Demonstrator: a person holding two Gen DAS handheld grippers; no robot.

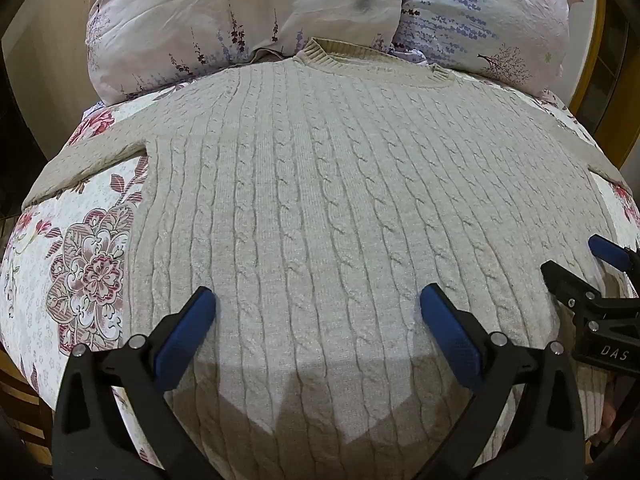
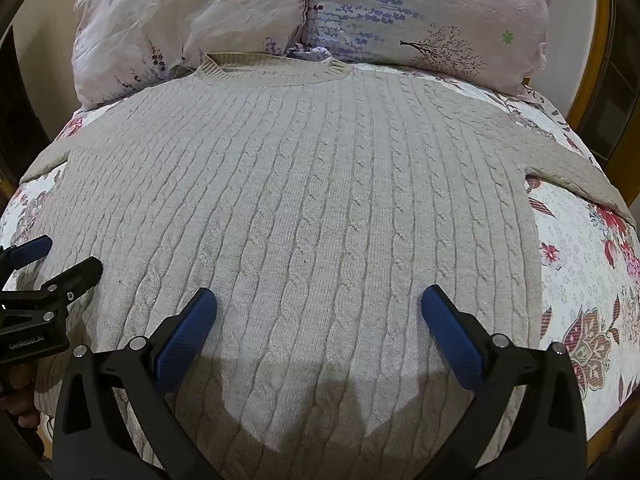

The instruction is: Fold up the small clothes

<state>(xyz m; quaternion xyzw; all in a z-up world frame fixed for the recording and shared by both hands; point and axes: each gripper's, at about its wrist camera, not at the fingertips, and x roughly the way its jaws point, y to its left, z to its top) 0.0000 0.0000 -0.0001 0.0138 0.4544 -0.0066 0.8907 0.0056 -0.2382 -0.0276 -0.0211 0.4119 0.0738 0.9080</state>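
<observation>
While the cable-knit sweater (image 1: pixel 320 184) lies flat and face up on the floral bedspread (image 1: pixel 80 248), collar toward the two pillows (image 1: pixel 240 20), the left wrist view shows the left gripper (image 1: pixel 318 304) poised over the lower body of the garment. Jaws wide apart, nothing between them; blue pads (image 1: pixel 188 332) over the knit, contact not clear from this angle. Left sleeve (image 1: pixel 80 160) runs out sideways across the bedspread. Right gripper (image 1: pixel 580 264) enters at the right edge, above the sweater's right side near the hem; its jaws also stand apart, holding nothing.

Right wrist view: right gripper (image 2: pixel 319 304) over the sweater (image 2: pixel 304 184), lower middle, jaws spread wide, empty. Shadows of both fingers fall on the knit just below the pads (image 2: pixel 452 332). Right sleeve (image 2: pixel 572 168) extends over the bedspread (image 2: pixel 580 272). Left gripper (image 2: pixel 64 256) visible at the left edge, jaws parted, over the sweater's left side. Collar (image 2: pixel 276 68) sits just beside the pillows (image 2: pixel 400 20).
</observation>
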